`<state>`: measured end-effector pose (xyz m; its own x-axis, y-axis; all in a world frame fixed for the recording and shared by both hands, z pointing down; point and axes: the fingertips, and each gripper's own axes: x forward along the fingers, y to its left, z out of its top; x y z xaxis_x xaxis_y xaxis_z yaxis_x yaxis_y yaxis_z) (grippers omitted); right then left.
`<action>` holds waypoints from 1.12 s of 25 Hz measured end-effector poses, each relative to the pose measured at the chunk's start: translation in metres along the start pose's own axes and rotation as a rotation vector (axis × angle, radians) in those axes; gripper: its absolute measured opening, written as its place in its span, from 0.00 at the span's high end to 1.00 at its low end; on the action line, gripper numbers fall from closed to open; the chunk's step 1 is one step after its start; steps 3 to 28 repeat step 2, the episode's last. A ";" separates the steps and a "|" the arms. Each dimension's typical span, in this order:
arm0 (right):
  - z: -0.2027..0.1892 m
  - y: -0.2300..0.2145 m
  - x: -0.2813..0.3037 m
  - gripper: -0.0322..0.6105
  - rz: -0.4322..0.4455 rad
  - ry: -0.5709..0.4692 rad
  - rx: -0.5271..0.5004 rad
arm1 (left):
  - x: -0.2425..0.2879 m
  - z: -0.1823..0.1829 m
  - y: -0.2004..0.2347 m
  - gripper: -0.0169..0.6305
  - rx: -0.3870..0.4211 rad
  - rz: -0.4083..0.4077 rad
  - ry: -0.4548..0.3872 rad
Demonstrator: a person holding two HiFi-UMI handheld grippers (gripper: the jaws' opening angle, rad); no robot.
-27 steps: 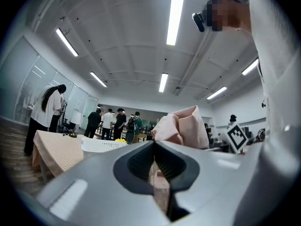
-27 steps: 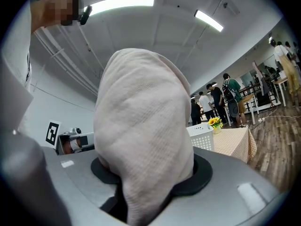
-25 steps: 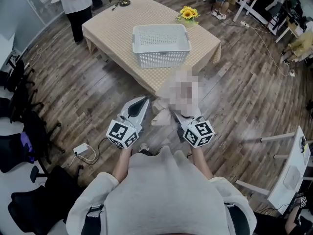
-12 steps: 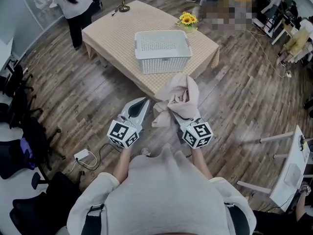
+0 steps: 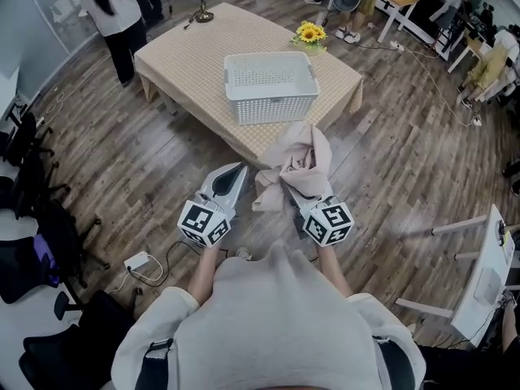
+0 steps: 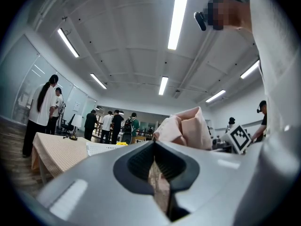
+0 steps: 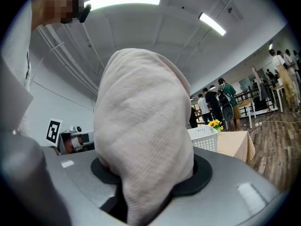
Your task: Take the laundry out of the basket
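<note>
Your right tongs point(image 5: 289, 190) are clamped on the crumpled pale pink waffle-weave cloth point(image 5: 302, 157), which bulges up out of them. You hold it in the air above the wooden floor point(image 5: 162, 161), outside the white perforated plastic laundry basket point(image 5: 276, 108) and on your side of it. The basket sits on the low counter with a beige checked cover point(image 5: 191, 51) (yellow sunflowers point(image 5: 311, 28) stand near its far edge). Your left tongs point(image 5: 232, 175) are closed to a thin slit, just beside the cloth's hanging edge.
</note>
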<state>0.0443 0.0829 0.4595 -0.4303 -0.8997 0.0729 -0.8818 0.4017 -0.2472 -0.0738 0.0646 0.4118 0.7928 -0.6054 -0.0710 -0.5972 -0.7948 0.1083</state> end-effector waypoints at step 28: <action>-0.001 -0.001 0.000 0.54 -0.001 0.000 0.005 | 0.000 -0.001 0.000 0.96 -0.001 0.001 0.000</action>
